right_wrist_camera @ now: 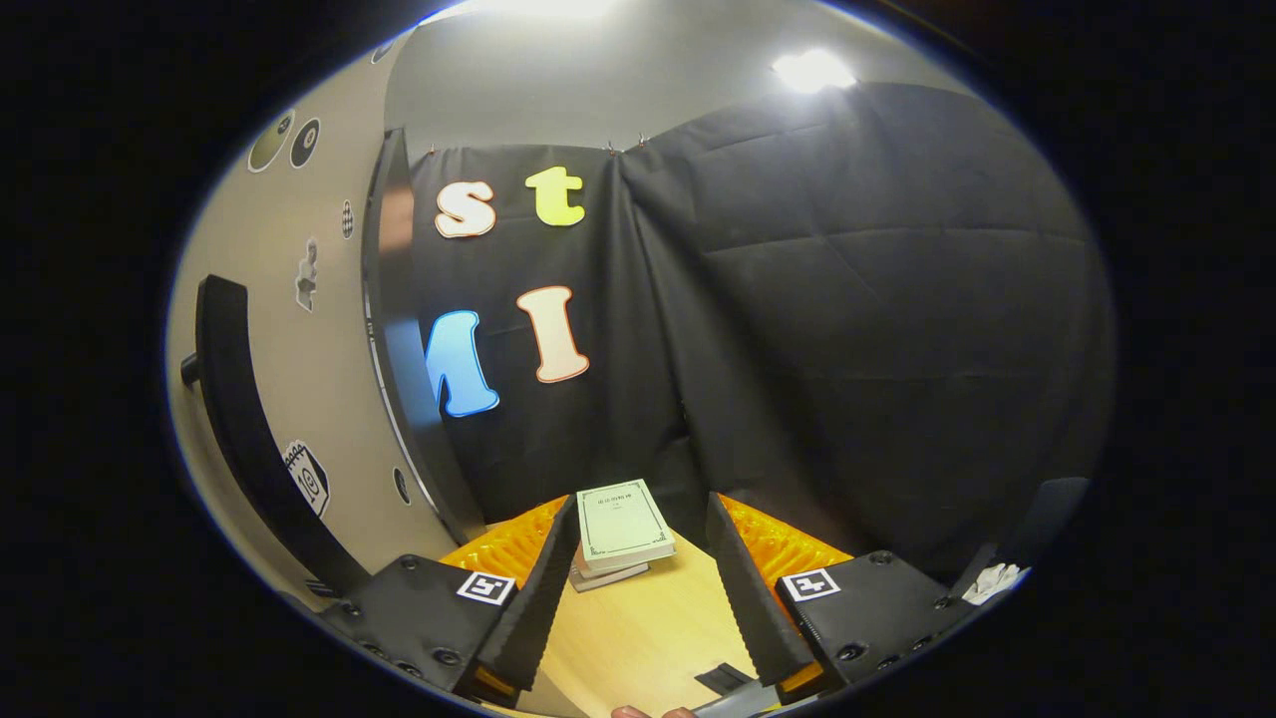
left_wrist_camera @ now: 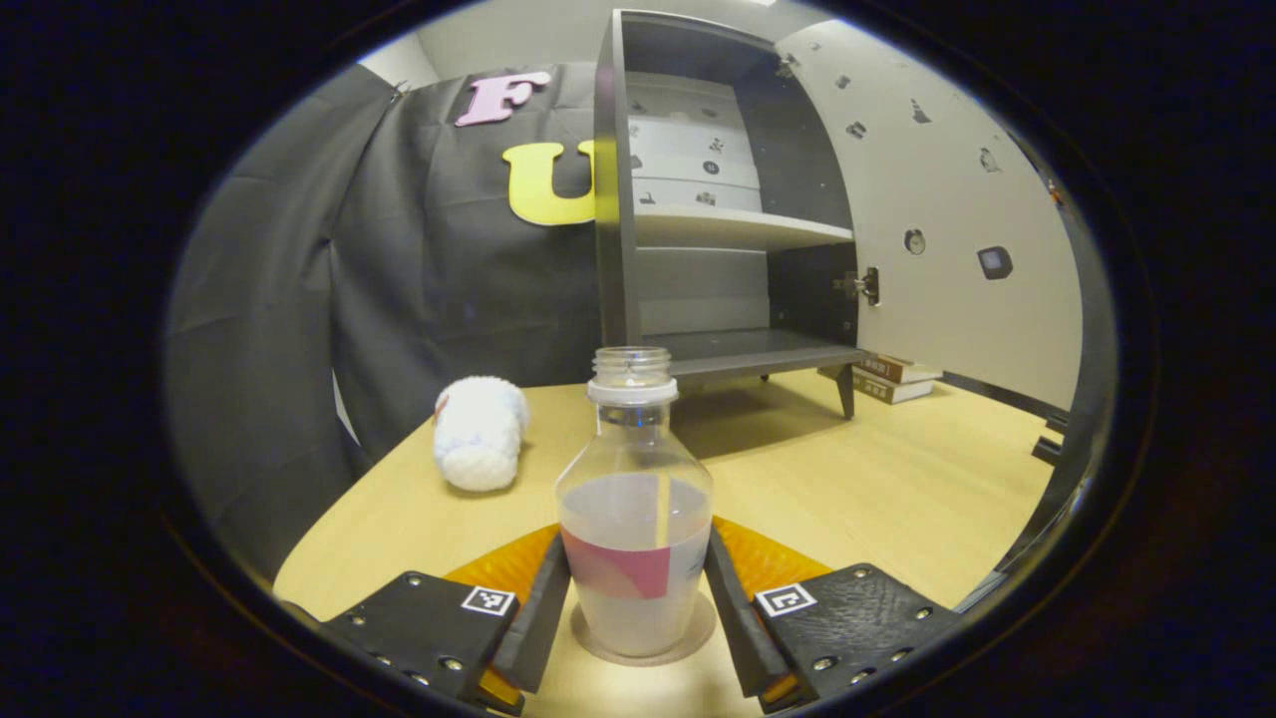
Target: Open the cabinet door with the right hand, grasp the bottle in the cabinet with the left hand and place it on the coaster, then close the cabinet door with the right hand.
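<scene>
In the left gripper view, the left hand-held gripper [left_wrist_camera: 636, 608] brackets a clear bottle [left_wrist_camera: 635, 519] — the two fingers [left_wrist_camera: 543, 618] stand right along its lower sides, though whether both actually press on it cannot be told. The bottle is upright, uncapped, roughly half full of a cloudy liquid, with a pink-patched label around its lower body. It stands on a round coaster [left_wrist_camera: 698, 638] that lies on the pale wooden bench [left_wrist_camera: 897, 489], the coaster's edge peeking out around the bottle's base.

Behind the bottle stands the cabinet [left_wrist_camera: 613, 199], dark-framed, on short legs, its door [left_wrist_camera: 947, 229] swung wide open to the right and dotted with small stickers. A white shelf [left_wrist_camera: 738, 227] crosses its inside. A fluffy white roll [left_wrist_camera: 480, 431] lies on the bench to the left of the bottle, well apart from it. A small stack of books [left_wrist_camera: 890, 377] sits near the foot of the door.

In the right gripper view, the right hand-held gripper [right_wrist_camera: 636, 598] is spread wide and holds nothing — between its fingers the bench [right_wrist_camera: 638, 628] and the books [right_wrist_camera: 621, 527] show farther off. The pale door [right_wrist_camera: 289, 349] rises at the left, with a long dark handle [right_wrist_camera: 239, 399] on it.
</scene>
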`<state>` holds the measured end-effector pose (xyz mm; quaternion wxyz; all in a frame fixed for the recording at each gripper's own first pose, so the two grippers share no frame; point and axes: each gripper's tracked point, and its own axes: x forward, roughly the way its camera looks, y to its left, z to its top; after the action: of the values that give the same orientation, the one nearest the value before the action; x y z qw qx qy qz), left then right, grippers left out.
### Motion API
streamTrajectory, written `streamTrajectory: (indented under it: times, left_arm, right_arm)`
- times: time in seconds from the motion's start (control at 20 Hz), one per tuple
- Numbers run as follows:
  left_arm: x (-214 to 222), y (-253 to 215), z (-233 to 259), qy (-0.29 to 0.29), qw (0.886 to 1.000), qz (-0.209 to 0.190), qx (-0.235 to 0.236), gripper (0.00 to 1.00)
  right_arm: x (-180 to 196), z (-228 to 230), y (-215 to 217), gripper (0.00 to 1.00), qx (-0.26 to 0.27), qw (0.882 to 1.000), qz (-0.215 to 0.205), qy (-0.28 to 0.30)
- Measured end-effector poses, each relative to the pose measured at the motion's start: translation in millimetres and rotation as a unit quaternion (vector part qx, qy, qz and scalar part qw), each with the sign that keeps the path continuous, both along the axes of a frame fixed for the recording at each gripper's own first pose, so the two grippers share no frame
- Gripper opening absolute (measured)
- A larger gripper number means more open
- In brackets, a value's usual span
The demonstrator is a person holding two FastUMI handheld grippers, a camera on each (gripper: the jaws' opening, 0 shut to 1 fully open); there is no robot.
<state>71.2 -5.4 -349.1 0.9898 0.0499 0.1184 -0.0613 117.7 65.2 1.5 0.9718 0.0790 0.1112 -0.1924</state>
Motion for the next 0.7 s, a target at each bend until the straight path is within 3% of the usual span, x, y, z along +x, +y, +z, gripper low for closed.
streamTrajectory:
  times: [0.6, 0.7]
  left_arm:
    - [-4, 1, -17, 0.035, 0.999, -0.008, -0.007, 0.72]
    - [-5, 5, -20, 0.042, 0.999, -0.007, -0.003, 0.85]
  right_arm:
    - [-13, -15, -1, 0.82, -0.011, 1.000, -0.002, 0.027]
    - [-14, -16, 3, 0.82, 0.001, 1.000, -0.003, 0.030]
